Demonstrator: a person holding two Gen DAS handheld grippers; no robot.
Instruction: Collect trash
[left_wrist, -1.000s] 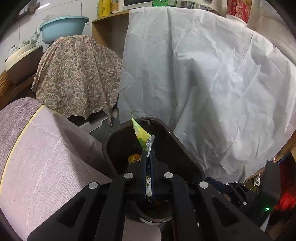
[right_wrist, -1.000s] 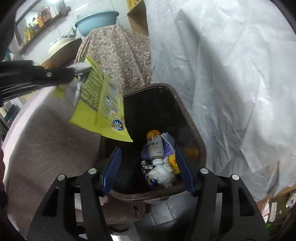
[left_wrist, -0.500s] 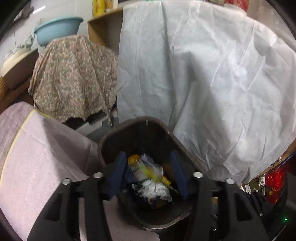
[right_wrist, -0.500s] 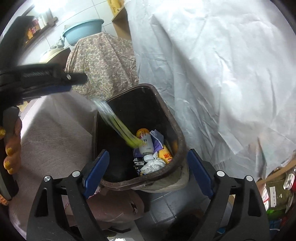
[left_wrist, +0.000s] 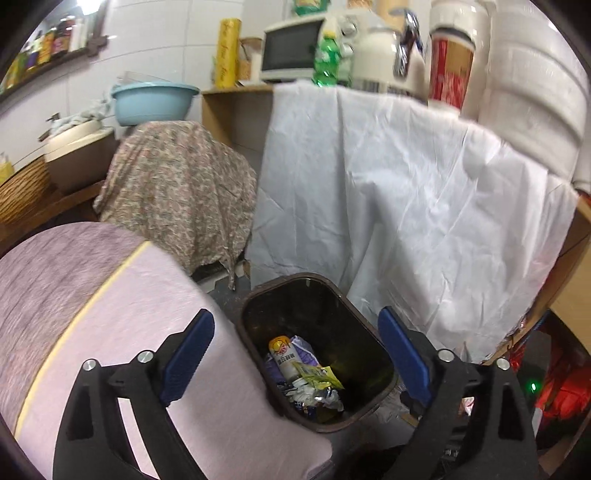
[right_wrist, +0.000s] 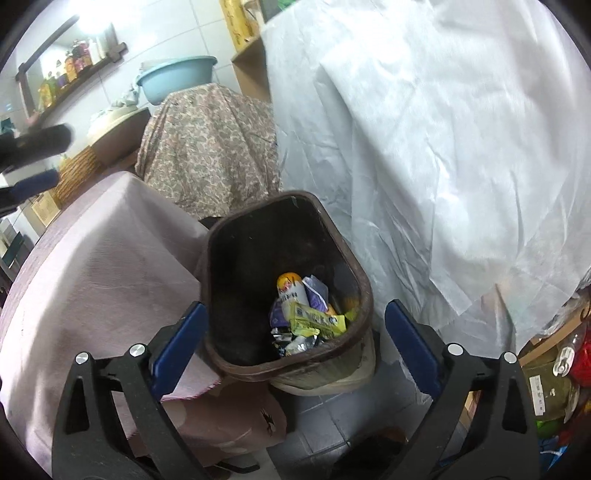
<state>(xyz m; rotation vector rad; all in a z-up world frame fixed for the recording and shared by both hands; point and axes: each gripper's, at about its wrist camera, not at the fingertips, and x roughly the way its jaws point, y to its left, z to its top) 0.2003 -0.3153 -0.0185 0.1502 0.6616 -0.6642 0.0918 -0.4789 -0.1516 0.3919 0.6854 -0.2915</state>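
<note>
A dark brown trash bin (left_wrist: 373, 345) (right_wrist: 360, 277) stands on the floor beside a table. The yellow-green snack wrapper (left_wrist: 318, 376) (right_wrist: 317, 322) lies inside it on top of a small bottle (right_wrist: 291, 290), crumpled paper and other wrappers. My left gripper (left_wrist: 295, 354) is open and empty, above the bin. Its fingertips (right_wrist: 40, 181) also show at the left edge of the right wrist view. My right gripper (right_wrist: 293, 339) is open and empty, its fingers on either side of the bin's near end.
A table with a pink cloth (left_wrist: 122, 325) (right_wrist: 96, 280) is left of the bin. A white sheet (left_wrist: 406, 206) (right_wrist: 424, 147) drapes furniture behind it, and a patterned cloth (left_wrist: 177, 195) covers something further back. Clutter (right_wrist: 554, 384) lies at the right.
My left gripper opened and let go of the yellow-green wrapper, which fell into the bin. Both grippers have drawn back from the bin.
</note>
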